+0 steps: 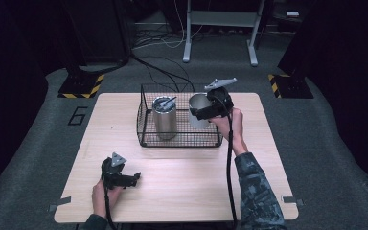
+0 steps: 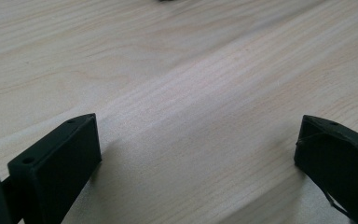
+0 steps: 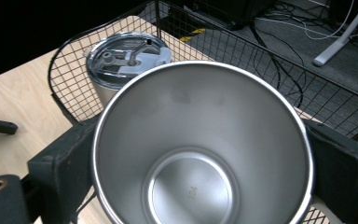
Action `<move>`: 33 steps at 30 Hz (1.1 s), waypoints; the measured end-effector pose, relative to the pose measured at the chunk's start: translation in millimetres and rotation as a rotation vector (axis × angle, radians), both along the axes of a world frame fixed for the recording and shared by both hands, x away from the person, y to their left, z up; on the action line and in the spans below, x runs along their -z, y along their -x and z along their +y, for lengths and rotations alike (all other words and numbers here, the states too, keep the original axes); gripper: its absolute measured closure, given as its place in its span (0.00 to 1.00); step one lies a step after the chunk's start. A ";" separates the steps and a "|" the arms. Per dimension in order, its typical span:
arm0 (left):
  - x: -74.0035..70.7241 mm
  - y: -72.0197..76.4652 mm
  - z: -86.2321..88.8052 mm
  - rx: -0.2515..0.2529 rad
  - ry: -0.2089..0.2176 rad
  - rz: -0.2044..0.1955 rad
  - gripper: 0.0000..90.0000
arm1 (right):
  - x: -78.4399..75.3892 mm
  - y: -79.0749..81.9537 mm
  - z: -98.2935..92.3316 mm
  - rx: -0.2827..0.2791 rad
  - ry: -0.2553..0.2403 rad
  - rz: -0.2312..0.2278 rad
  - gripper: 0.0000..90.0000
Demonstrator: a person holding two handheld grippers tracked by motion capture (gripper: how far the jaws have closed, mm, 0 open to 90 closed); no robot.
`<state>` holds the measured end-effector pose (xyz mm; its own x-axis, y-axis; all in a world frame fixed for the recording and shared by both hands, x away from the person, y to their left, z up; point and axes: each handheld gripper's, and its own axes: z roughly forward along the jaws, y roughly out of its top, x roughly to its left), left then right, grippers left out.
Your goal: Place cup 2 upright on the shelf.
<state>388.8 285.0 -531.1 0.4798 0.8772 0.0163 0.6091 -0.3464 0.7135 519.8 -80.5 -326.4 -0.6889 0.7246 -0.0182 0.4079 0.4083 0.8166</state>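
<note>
I have the open steel cup [image 3: 200,154] pinched by its wall in my right claw [image 1: 210,108], the 2 black jaws pressed against opposite sides just under the rim, and I am looking straight down into its bare, empty bottom. In the high view the cup [image 1: 199,109] hangs upright at the right end of the wire basket [image 1: 179,140], over its inside or just above its rim; I cannot tell whether its base touches the mesh floor yet. Beside it, to the left inside the same basket, stands the lidded tumbler [image 1: 165,116], upright, its grey lid with a small flip tab on top, and the 2 vessels look near each other but apart. I judge the step in hand to be moving this cup at the basket, most likely setting it down next to the tumbler, though lifting it out would look the same from here. The next move, as I read it, calls for keeping the cup level, clearing the basket's right wall and the tumbler, and not spreading the jaws until the base sits flat. My left claw [image 1: 124,176] rests idle low on the counter [image 1: 182,191] near the front left, jaws spread wide with only bare wood grain between them, well apart from the basket.
</note>
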 end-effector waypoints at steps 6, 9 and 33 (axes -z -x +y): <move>-0.1 0.0 0.2 0.003 -0.003 0.001 0.00 | -0.2 -7.0 3.2 0.011 0.015 0.000 0.06; -0.4 0.0 0.4 0.006 -0.002 0.006 0.00 | 2.2 -11.1 4.7 0.010 0.022 0.005 0.06; -0.6 0.3 0.4 0.006 -0.002 0.011 0.00 | 22.9 -37.1 20.0 0.032 0.049 0.041 0.06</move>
<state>388.5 285.4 -530.5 0.4856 0.8741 0.0122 0.6150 -0.3515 0.7059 556.9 -60.5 -349.3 -0.6664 0.7451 -0.0267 0.4541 0.4340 0.7781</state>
